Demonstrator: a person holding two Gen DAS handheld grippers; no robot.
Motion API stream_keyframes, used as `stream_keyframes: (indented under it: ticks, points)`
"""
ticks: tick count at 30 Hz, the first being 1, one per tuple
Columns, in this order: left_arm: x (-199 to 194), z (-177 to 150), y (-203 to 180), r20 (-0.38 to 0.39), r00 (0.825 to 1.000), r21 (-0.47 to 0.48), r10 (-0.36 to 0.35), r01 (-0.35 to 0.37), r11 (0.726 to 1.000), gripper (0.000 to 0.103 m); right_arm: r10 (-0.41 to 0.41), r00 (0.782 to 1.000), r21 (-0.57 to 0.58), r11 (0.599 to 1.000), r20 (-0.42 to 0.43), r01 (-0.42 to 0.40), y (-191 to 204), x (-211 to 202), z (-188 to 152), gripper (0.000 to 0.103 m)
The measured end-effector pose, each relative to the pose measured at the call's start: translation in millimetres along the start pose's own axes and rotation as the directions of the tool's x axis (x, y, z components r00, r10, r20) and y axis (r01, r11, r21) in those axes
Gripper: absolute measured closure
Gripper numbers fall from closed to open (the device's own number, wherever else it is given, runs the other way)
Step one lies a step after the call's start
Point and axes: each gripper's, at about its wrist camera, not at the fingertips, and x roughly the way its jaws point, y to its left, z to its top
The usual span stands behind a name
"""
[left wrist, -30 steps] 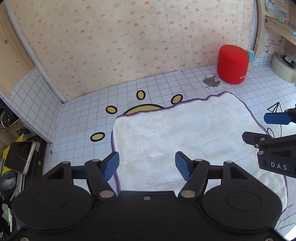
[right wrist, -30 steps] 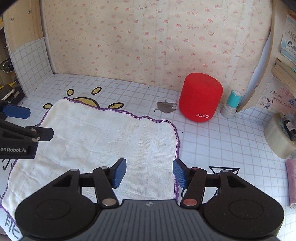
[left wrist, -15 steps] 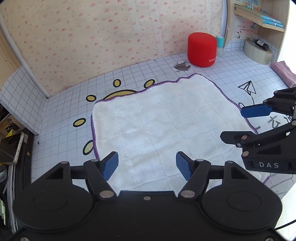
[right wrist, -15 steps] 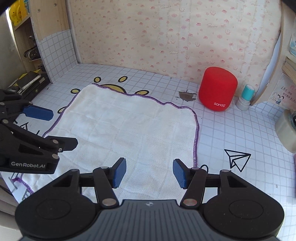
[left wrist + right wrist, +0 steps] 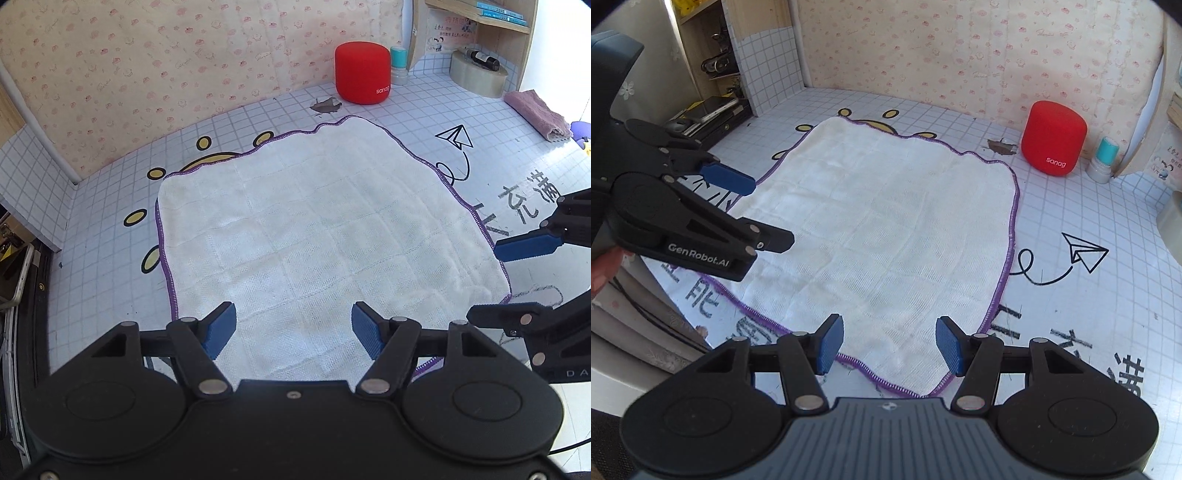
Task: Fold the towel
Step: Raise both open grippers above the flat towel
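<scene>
A white towel (image 5: 314, 240) with a purple stitched edge lies flat and unfolded on the gridded table mat; it also shows in the right wrist view (image 5: 886, 229). My left gripper (image 5: 291, 330) is open and empty, above the towel's near edge toward its left corner. My right gripper (image 5: 889, 345) is open and empty, above the near edge toward the right corner. Each gripper shows in the other's view: the right one (image 5: 517, 280) at the towel's right edge, the left one (image 5: 764, 214) over the towel's left side.
A red cylindrical speaker (image 5: 362, 72) stands behind the towel by the wall, with a small teal-capped bottle (image 5: 399, 64) beside it. A tape roll (image 5: 478, 77) and a folded pink cloth (image 5: 535, 112) lie at the far right. Shelves with clutter (image 5: 713, 107) stand at the left.
Both grippers have drawn back toward the table's near edge and risen, so the whole towel now shows. The towel has not moved. Both stay open.
</scene>
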Motion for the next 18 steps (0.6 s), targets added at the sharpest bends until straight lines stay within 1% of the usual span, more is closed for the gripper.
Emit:
stream_keyframes:
  ticks: [5,13,15,17,18]
  points:
    - [0,-4,-3,-0.006,1.0,0.003,-0.003,0.003,1.0,0.032,0.005,1.0,0.008,1.0,-0.018,-0.004,0,2,-7,0.052]
    - [0,-8,0,-0.012,1.0,-0.011,0.0,0.0,1.0,0.032,-0.019,0.998,-0.013,1.0,-0.056,0.018,1,11,-19,0.052]
    - [1,-10,0,-0.018,1.0,-0.012,0.0,0.0,1.0,0.032,-0.024,0.999,-0.028,0.999,-0.046,0.023,2,12,-21,0.053]
    - [3,-12,1,-0.024,1.0,-0.011,0.002,-0.002,1.0,0.032,-0.024,0.999,-0.023,0.999,-0.042,0.023,1,11,-22,0.054]
    - [3,-13,0,-0.026,1.0,-0.01,0.003,-0.003,1.0,0.032,-0.026,0.999,-0.021,0.999,-0.041,0.025,0,11,-22,0.058]
